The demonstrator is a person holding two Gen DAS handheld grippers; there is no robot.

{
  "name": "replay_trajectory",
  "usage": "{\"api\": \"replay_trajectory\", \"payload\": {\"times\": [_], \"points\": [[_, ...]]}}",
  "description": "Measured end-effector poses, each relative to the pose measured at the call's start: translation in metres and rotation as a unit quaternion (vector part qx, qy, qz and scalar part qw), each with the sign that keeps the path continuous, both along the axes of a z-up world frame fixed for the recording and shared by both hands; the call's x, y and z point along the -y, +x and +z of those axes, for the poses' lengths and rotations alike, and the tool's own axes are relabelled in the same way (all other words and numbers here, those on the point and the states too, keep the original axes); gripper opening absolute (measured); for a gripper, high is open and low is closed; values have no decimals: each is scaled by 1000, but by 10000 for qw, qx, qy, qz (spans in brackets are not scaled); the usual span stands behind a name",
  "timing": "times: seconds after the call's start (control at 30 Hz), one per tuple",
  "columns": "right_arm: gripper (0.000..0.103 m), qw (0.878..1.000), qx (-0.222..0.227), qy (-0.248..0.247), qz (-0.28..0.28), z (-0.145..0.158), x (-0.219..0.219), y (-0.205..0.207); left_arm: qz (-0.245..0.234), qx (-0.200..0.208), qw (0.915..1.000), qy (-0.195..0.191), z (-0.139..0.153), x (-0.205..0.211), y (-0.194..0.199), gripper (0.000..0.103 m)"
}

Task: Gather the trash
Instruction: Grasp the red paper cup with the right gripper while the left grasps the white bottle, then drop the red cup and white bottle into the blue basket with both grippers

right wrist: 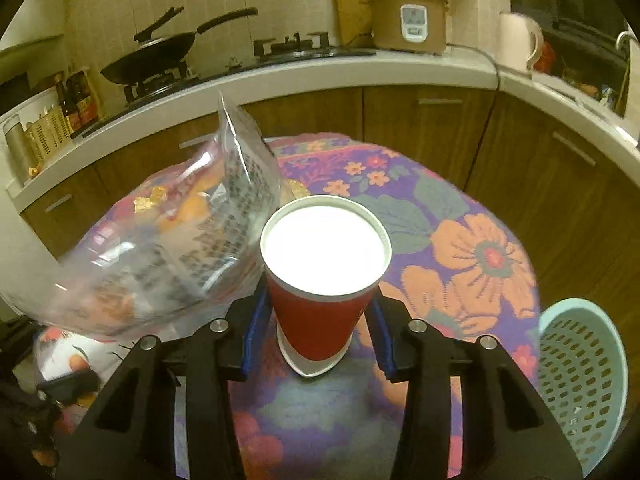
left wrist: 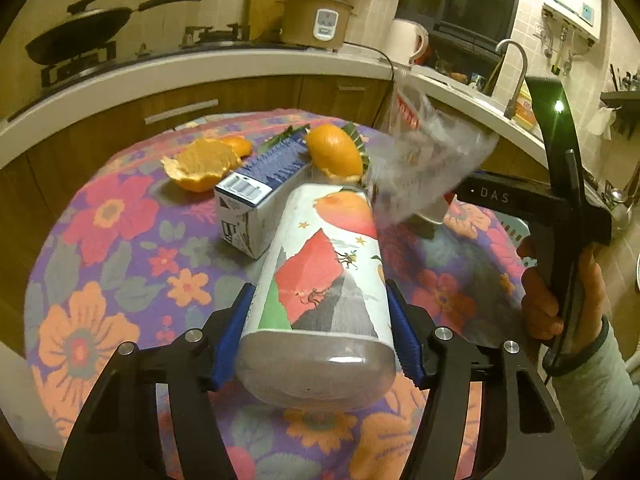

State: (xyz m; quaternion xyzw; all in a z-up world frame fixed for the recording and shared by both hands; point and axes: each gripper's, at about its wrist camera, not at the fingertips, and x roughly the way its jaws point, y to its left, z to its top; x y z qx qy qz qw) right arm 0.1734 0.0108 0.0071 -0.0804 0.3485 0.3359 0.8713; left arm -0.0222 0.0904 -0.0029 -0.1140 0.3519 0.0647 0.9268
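My left gripper (left wrist: 320, 336) is shut on a plastic bottle (left wrist: 320, 288) with a colourful picture label, held lying above the floral table (left wrist: 100, 280). Beyond it lie a blue-and-white carton (left wrist: 260, 196) and orange peels (left wrist: 200, 164), (left wrist: 336, 150). A clear plastic bag (left wrist: 428, 160) hangs in the air by the right gripper's body (left wrist: 532, 200). In the right wrist view my right gripper (right wrist: 314, 320) is shut on a red paper cup (right wrist: 320, 284) with a white lid, held base toward me. The clear bag (right wrist: 168, 248) floats at its left.
A pale blue perforated basket (right wrist: 580, 380) stands beside the table at lower right. A curved kitchen counter (right wrist: 320, 76) behind holds a wok (right wrist: 152, 56), a rice cooker (right wrist: 412, 20) and a kettle (right wrist: 518, 40). A sink tap (left wrist: 516, 76) is at the right.
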Motion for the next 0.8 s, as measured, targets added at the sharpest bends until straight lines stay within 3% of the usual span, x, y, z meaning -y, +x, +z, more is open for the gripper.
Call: {"api": "replay_trajectory", "payload": {"times": [0.27, 0.47, 0.8], "points": [[41, 9983, 502, -171, -226, 14, 28, -31, 4, 265, 9996, -32, 15, 5, -30, 59], [41, 9975, 575, -13, -410, 22, 57, -42, -12, 569, 9984, -37, 32, 13, -51, 59], [41, 9941, 607, 275, -854, 31, 112, -42, -337, 1075, 9936, 121, 70, 42, -33, 59]]}}
